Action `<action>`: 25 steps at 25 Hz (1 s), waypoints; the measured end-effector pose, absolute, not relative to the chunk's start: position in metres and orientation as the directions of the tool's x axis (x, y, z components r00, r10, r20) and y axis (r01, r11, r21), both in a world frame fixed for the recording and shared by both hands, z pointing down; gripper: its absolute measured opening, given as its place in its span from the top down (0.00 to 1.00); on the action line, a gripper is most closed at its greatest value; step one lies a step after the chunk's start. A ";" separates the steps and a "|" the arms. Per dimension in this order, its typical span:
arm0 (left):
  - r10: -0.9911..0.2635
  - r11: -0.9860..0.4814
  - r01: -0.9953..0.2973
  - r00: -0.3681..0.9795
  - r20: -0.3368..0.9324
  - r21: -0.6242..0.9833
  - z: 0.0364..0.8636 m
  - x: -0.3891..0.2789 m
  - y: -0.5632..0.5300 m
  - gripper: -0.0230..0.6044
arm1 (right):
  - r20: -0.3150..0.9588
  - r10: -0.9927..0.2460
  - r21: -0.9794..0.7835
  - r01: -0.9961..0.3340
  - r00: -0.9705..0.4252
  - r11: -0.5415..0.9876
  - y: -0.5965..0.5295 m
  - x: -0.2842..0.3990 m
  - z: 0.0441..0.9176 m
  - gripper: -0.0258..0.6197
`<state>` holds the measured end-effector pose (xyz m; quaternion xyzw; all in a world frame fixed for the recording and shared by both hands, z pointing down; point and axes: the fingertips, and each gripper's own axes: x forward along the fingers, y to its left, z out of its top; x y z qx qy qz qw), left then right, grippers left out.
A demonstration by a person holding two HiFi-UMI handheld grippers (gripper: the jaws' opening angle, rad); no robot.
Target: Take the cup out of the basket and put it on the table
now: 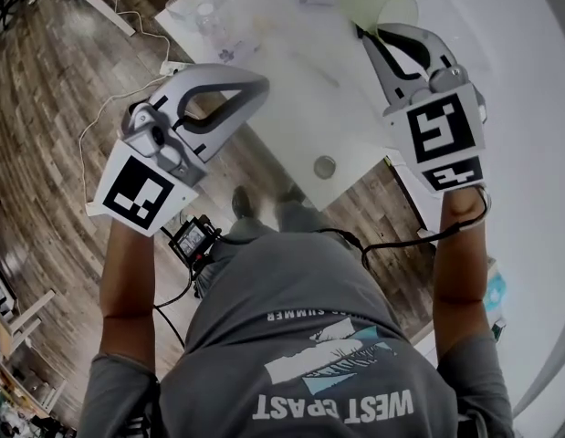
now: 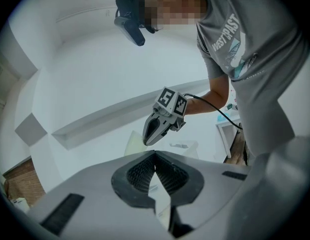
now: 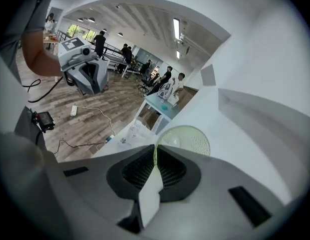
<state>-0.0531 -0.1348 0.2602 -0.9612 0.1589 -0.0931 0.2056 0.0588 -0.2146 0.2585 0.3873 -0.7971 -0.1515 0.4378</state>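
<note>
Right claw (image 3: 155,150) pinching the pale green cup (image 3: 192,141) by its rim, cup in the air by the white desk (image 1: 291,108), left claw (image 2: 155,156) closed on nothing, my grey shirt (image 1: 328,336) reading WEST COAST

The right hand-held gripper (image 1: 366,31) hides part of the cup (image 1: 371,4) (head view); the table (image 1: 291,80) is cut off above.

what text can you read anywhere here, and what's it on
"WEST COAST": upside down on the grey t-shirt, head view.
"SUMMER": smaller, above it on the same shirt.
Square markers on the cubes: patterns, no letters.
Small screen at the waist: too small to read.
</note>
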 end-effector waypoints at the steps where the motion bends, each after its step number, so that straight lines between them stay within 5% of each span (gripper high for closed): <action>1: -0.343 -0.865 -0.267 0.932 0.113 -0.424 0.259 -0.060 -0.135 0.95 | 0.579 -0.747 0.580 -0.479 -0.327 0.659 -0.211 0.047 0.256 0.91; 13: -0.363 -0.867 -0.289 0.925 0.117 -0.405 0.264 -0.114 -0.123 0.95 | 0.646 -0.639 0.476 -0.434 -0.419 0.765 -0.155 -0.042 0.303 0.91; 25: -0.400 -0.875 -0.330 0.905 0.147 -0.355 0.289 -0.152 -0.117 0.95 | 0.804 -0.482 0.315 -0.436 -0.350 0.843 -0.147 -0.053 0.435 0.91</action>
